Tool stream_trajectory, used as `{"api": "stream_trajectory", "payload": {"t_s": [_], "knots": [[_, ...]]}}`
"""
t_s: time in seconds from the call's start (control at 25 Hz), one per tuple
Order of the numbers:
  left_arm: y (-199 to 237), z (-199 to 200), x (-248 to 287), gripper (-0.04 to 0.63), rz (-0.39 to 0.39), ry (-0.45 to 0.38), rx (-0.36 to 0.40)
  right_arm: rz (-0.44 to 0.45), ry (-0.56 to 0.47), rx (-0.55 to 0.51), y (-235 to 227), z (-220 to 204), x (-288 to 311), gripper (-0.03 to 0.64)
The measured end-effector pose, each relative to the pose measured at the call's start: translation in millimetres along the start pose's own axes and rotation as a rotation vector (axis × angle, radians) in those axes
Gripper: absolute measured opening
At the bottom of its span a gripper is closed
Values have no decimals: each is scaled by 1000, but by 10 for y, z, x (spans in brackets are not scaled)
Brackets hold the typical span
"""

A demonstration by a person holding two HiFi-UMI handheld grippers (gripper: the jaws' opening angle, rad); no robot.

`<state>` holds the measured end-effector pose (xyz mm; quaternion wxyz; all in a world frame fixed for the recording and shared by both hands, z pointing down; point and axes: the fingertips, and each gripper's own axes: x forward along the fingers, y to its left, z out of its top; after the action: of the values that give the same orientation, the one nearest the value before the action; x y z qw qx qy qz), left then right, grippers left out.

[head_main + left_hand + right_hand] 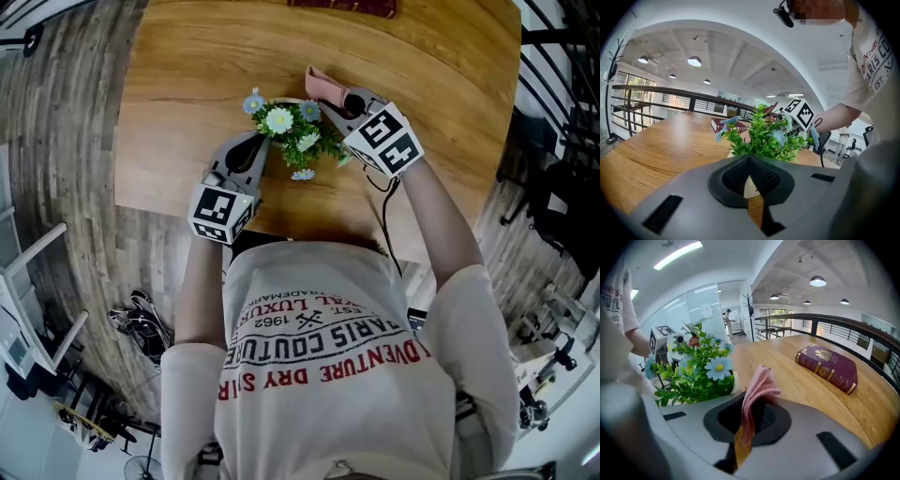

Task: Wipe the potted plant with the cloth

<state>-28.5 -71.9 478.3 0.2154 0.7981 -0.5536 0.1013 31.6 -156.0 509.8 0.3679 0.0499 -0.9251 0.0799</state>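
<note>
- Right gripper (pixel 748 420) fingers clench the pink cloth (pixel 758 387), just right of the potted plant (pixel 295 139) on the tabletop (pixel 187 94).
- Left gripper (pixel 750 176) fingers are clenched, with nothing visible between them, just left of the plant.
- Wiping looks about to start; the next move calls for brushing the cloth gently over the leaves.

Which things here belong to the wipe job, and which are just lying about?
Job:
- plant
- cloth, pinched in the right gripper
- left gripper, shut, next to the plant

Lying about:
- book, on the table, apart from the plant
</note>
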Motion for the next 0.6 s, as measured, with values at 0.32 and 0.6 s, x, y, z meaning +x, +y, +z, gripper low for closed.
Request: {"api": "stream_trajectory", "payload": {"t_s": [0.32,0.6], "knots": [[35,-14,-23,15,-6,-9,-24,142,35,-32,173,254,39,35],[46,-15,-30,15,-42,-7,-33,184,147,-85,171,280,128,34]]}}
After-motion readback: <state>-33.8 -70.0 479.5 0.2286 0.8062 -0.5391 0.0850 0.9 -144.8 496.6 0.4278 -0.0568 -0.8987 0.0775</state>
